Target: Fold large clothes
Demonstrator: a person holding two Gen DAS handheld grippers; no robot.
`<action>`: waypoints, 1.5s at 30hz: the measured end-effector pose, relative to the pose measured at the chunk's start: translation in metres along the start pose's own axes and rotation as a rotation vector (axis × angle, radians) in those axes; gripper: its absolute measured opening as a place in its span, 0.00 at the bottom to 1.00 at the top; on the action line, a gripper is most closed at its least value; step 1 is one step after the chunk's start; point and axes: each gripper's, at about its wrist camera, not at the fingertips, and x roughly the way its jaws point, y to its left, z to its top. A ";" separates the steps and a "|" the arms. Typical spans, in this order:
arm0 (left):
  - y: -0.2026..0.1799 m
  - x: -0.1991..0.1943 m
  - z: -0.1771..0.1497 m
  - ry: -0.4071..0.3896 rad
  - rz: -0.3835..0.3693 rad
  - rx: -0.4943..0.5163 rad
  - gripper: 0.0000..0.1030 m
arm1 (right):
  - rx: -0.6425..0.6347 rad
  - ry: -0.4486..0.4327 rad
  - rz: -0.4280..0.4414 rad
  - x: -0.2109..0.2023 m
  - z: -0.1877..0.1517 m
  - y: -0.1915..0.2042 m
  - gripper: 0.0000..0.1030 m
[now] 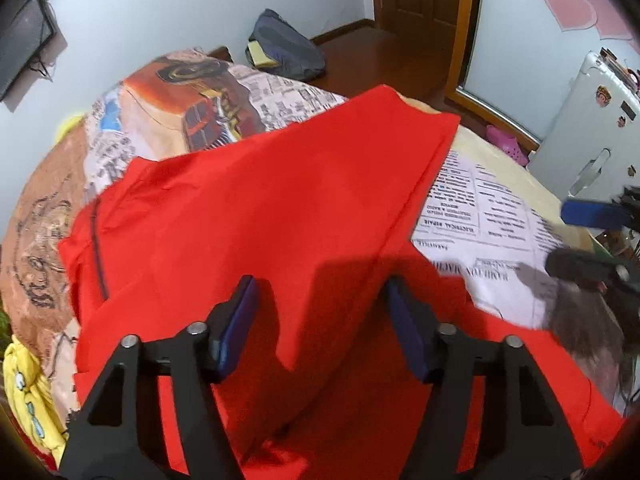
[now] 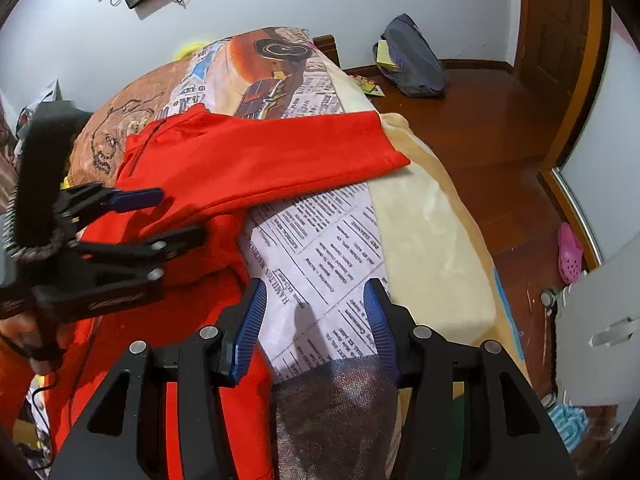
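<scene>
Red garment [image 1: 256, 208]: large, long-sleeved, spread over a bed covered by a newspaper-and-car print blanket [image 1: 192, 100]. One sleeve [image 2: 280, 148] lies stretched across the blanket toward the bed's far edge, its cuff resting on the cream border.

Left gripper [image 1: 320, 320]: poised over the garment's body, blue-padded fingers [image 1: 236, 324] spread wide with nothing between them; whether the tips touch the cloth cannot be told.

Right gripper [image 2: 314, 320]: over the newsprint area just beside the garment's edge, fingers wide apart, holding nothing.

Also present: dark backpack [image 2: 412, 60] on the wooden floor by the wall; pink clog [image 2: 570, 252] near the door frame; white refrigerator [image 1: 592, 128]; wall-mounted screen [image 1: 24, 32]; yellow cartoon-print cloth [image 1: 28, 392] at the bed's edge.
</scene>
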 end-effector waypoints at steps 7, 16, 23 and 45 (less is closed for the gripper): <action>0.023 -0.011 0.007 -0.022 -0.093 -0.153 0.05 | -0.018 0.007 0.034 0.010 0.012 0.012 0.46; 0.097 -0.112 -0.024 -0.235 0.001 -0.326 0.03 | -0.078 0.055 0.080 0.045 0.027 0.053 0.46; 0.150 -0.110 -0.108 -0.120 0.135 -0.425 0.03 | -0.124 0.099 0.048 0.064 0.015 0.065 0.46; 0.081 -0.113 -0.114 -0.104 0.019 -0.198 0.43 | -0.119 0.048 0.068 0.041 0.033 0.074 0.47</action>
